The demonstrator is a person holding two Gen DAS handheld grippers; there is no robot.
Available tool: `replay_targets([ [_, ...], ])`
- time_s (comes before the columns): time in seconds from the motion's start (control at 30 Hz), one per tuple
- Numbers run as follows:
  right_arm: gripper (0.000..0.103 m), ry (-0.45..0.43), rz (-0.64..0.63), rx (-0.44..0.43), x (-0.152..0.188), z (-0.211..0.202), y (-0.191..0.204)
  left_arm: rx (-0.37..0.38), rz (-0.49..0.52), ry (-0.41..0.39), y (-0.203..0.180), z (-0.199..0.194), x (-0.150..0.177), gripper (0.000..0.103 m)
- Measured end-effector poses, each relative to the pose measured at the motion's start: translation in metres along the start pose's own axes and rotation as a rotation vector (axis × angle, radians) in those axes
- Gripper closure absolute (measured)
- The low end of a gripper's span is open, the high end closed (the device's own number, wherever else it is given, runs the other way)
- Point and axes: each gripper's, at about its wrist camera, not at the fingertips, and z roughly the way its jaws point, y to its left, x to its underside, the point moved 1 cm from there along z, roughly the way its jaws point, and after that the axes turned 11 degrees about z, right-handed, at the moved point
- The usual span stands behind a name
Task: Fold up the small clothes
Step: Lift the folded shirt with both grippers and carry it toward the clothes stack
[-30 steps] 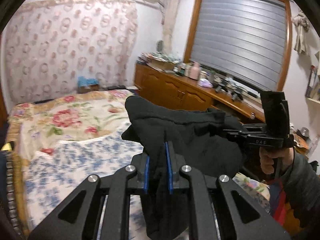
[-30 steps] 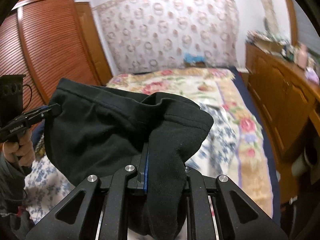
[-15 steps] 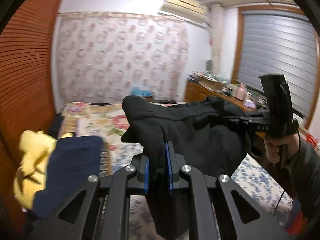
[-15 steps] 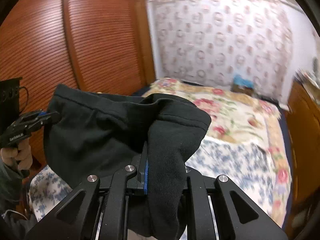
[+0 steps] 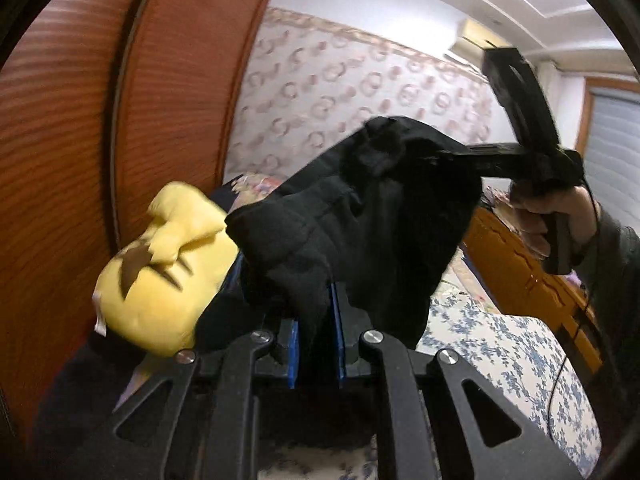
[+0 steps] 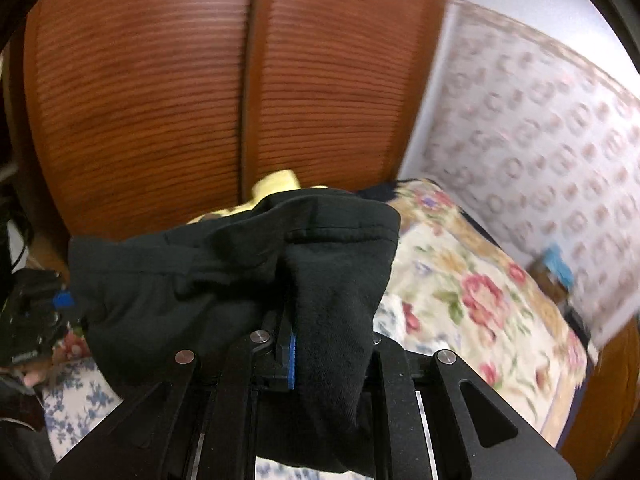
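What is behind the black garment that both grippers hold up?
Behind the black garment sits a yellow cloth item, partly covered, before the wooden wardrobe doors. The floral bedspread lies beyond. What the yellow item rests on is hidden.

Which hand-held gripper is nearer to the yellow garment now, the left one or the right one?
Left. The left hand-held gripper, shut on the black garment, is right beside the yellow garment. The right hand-held gripper holds the black garment's far end, farther away.
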Motion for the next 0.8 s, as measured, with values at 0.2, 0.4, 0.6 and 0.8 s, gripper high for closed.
replay_targets([
  [0.2,0.079,0.059,0.031,0.036,-0.003,0.069,0.004,-0.032,-0.021,0.079,0.023,0.018,0.028,0.092],
  [0.4,0.045,-0.052,0.152,0.141,0.000,0.056,-0.015,-0.033,-0.007,0.082,0.023,0.016,0.028,0.091],
  [0.6,0.045,-0.096,0.216,0.095,0.017,0.040,-0.013,-0.058,0.032,0.090,0.018,0.004,0.025,0.088],
  [0.8,0.045,-0.141,0.260,0.043,0.038,0.033,-0.004,-0.081,0.085,0.063,0.010,-0.017,0.021,0.076],
])
